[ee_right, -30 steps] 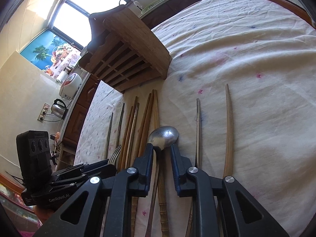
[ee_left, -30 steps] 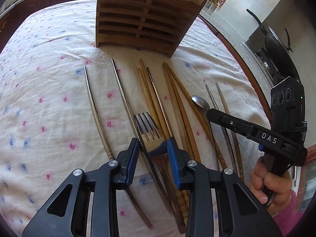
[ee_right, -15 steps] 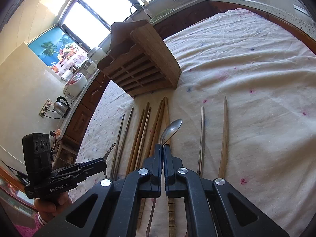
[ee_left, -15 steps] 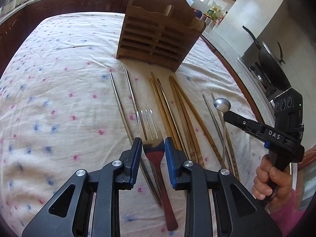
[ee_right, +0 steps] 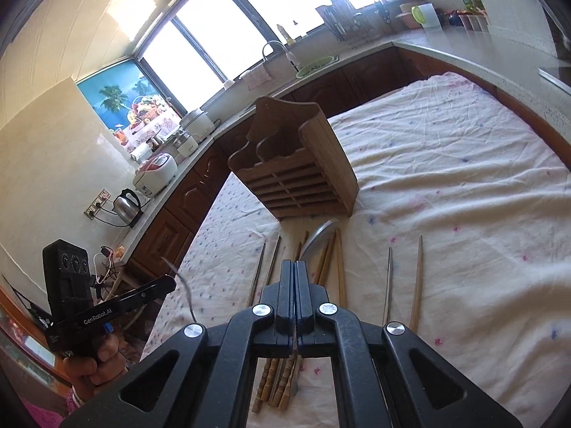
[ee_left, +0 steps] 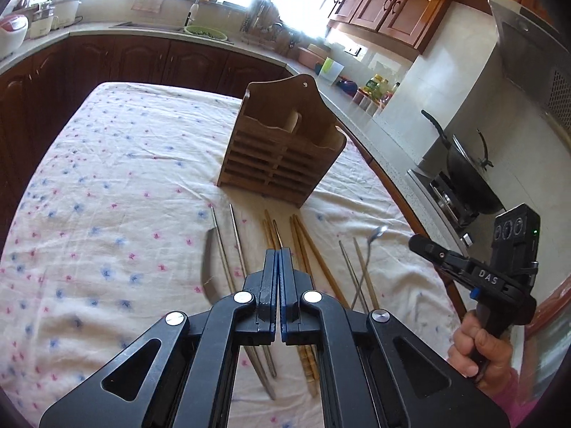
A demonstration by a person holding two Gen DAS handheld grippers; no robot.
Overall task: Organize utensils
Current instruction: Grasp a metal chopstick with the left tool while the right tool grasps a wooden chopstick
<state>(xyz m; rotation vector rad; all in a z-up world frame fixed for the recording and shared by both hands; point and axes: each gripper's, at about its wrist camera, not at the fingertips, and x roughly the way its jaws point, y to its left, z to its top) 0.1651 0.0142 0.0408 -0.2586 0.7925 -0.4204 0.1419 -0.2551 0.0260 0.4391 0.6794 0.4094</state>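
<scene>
One wooden holder [ee_left: 282, 149] stands at 12 o'clock. One fork [ee_left: 208, 267], one spoon [ee_right: 319, 233]. Two metal chopsticks [ee_left: 228, 249] at 9 o'clock, and several wooden chopsticks [ee_left: 307, 249] lie on the table.

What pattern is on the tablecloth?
The tablecloth is white with small scattered pink and blue flowers, clearest in the left wrist view.

Kitchen interior, daylit through a wide window [ee_right: 228, 32] behind the sink faucet [ee_right: 276, 51]. Dark wood base cabinets [ee_left: 150, 60] under a pale L-shaped countertop [ee_left: 385, 135]. Reddish upper cabinets [ee_left: 389, 3] on the right wall. Wok [ee_left: 467, 178] on the stove. Kettle [ee_right: 126, 207] and rice cooker [ee_right: 155, 174] beside a tropical poster [ee_right: 121, 103].
</scene>
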